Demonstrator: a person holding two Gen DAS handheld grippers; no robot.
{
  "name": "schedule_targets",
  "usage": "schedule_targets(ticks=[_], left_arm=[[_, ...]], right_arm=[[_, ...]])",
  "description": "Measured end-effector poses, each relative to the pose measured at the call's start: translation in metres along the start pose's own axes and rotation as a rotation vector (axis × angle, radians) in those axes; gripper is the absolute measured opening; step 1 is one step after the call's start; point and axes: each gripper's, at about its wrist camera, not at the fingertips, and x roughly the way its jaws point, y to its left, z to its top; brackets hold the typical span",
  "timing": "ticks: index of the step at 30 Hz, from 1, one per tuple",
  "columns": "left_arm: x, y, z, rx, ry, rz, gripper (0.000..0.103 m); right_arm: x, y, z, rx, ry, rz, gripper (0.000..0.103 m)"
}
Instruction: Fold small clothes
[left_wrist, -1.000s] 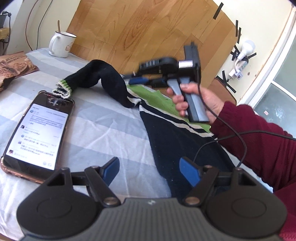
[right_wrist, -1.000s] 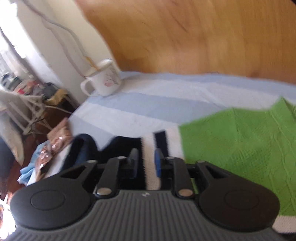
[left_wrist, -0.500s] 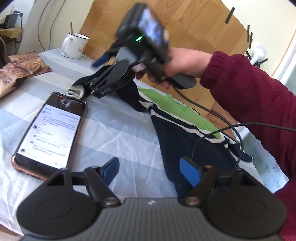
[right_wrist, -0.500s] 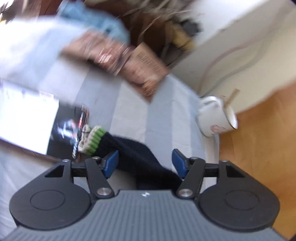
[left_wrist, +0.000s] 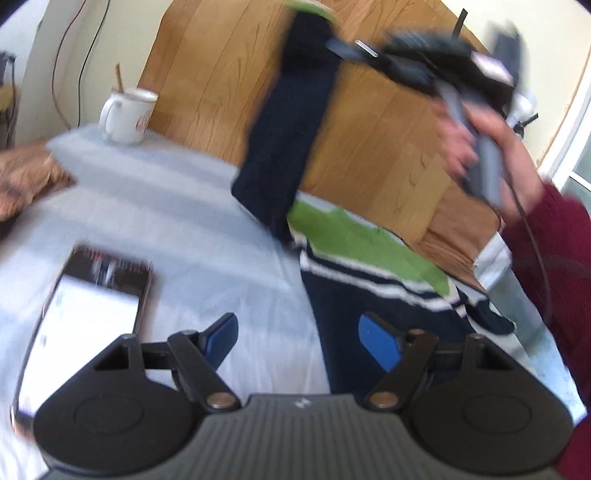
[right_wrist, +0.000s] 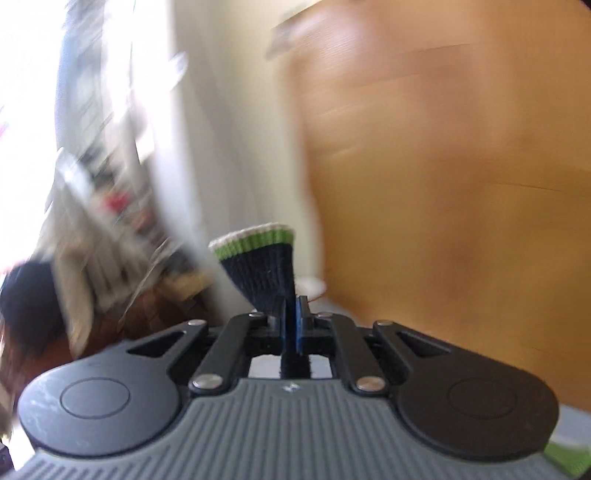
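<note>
Striped blue-white tablecloth (left_wrist: 177, 206), navy knit sweater with green panel (left_wrist: 369, 280) lying there; right gripper (right_wrist: 291, 314) pinches its soft, floppy sleeve cuff (right_wrist: 258, 254) high, left gripper (left_wrist: 295, 339) hangs open; I'd grab seams

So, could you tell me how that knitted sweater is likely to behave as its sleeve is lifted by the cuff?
Probably floppy: the sleeve hangs limp from the right gripper, which is shut on the cuff. Likely light: the thin pinch alone holds it up. The sweater body may drag across the striped cloth, since it lies loose.
</note>
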Motion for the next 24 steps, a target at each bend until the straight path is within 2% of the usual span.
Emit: schedule_targets(ticks=[4, 7, 8, 10, 11, 14, 16, 18, 19, 20, 21, 22, 23, 24], left_arm=[[0.023, -0.001, 0.032, -0.022, -0.023, 0.006, 0.078], [0.057, -0.002, 0.059, -0.041, -0.014, 0.028, 0.078], [0.072, -0.002, 0.068, -0.042, -0.005, 0.036, 0.079], [0.110, -0.007, 0.085, -0.030, 0.030, 0.060, 0.081], [0.131, -0.009, 0.092, -0.027, 0.057, 0.066, 0.081], [0.190, -0.016, 0.099, -0.039, 0.162, 0.069, 0.081], [0.216, -0.021, 0.101, -0.047, 0.190, 0.081, 0.081], [0.230, -0.028, 0.100, -0.049, 0.193, 0.080, 0.077], [0.235, -0.031, 0.099, -0.048, 0.192, 0.083, 0.067], [0.240, -0.035, 0.098, -0.041, 0.192, 0.091, 0.046], [0.244, -0.040, 0.097, -0.029, 0.193, 0.108, 0.038], [0.245, -0.044, 0.096, -0.014, 0.189, 0.121, 0.024], [0.246, -0.049, 0.098, 0.002, 0.176, 0.138, 0.017], [0.246, -0.054, 0.100, 0.020, 0.157, 0.159, 0.016]], right_arm=[[-0.076, -0.068, -0.030, 0.120, -0.096, -0.140, 0.008], [-0.118, -0.113, -0.078, 0.209, -0.101, -0.279, 0.009], [-0.129, -0.129, -0.097, 0.246, -0.086, -0.344, 0.013], [-0.142, -0.158, -0.133, 0.332, -0.021, -0.443, 0.033], [-0.148, -0.172, -0.147, 0.394, 0.004, -0.476, 0.050], [-0.172, -0.206, -0.173, 0.572, -0.001, -0.493, 0.051], [-0.177, -0.218, -0.174, 0.607, -0.018, -0.492, 0.051], [-0.180, -0.226, -0.174, 0.612, -0.016, -0.507, 0.057], [-0.177, -0.231, -0.173, 0.613, -0.007, -0.512, 0.057], [-0.170, -0.230, -0.177, 0.615, 0.005, -0.511, 0.057], [-0.158, -0.233, -0.179, 0.615, 0.025, -0.497, 0.058], [-0.151, -0.235, -0.182, 0.616, 0.046, -0.486, 0.058], [-0.139, -0.238, -0.182, 0.606, 0.079, -0.466, 0.054], [-0.133, -0.230, -0.192, 0.591, 0.103, -0.455, 0.023]])
